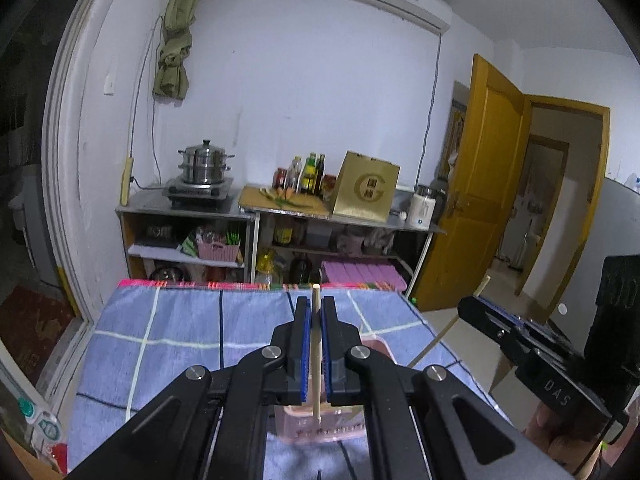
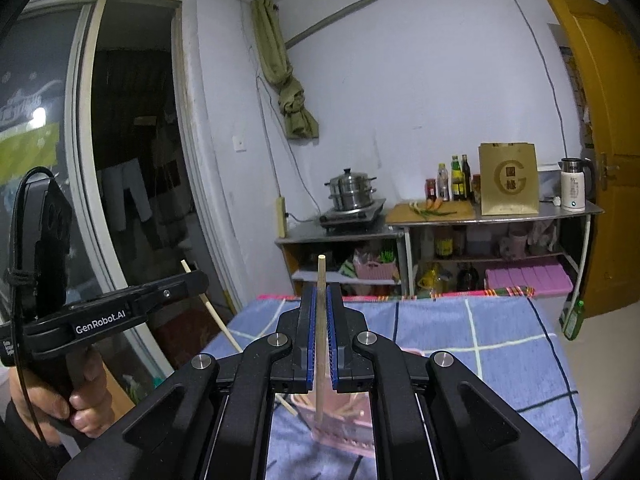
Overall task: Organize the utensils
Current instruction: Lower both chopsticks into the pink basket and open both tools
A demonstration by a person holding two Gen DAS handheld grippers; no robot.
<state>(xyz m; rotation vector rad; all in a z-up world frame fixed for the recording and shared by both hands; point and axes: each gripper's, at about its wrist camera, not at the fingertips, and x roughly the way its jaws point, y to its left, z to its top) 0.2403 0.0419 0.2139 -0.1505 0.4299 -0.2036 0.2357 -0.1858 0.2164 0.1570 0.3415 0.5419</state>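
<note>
Blue-checked worktop (image 1: pixel 180 340) below, each gripper (image 1: pixel 316 344) (image 2: pixel 320 340) clamps one chopstick (image 1: pixel 316 356) (image 2: pixel 320 336); lower both vertically into the pink holder (image 2: pixel 344 432).

Basket (image 1: pixel 320 426) on the cloth-covered table (image 1: pixel 180 340), shelving unit (image 1: pixel 280 216) behind it, door (image 1: pixel 476 184) right of the shelves.

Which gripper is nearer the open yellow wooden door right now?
Right. The right gripper is on the yellow wooden door side of the blue checked cloth; the left gripper sits beyond it, toward the sliding glass door.
</note>
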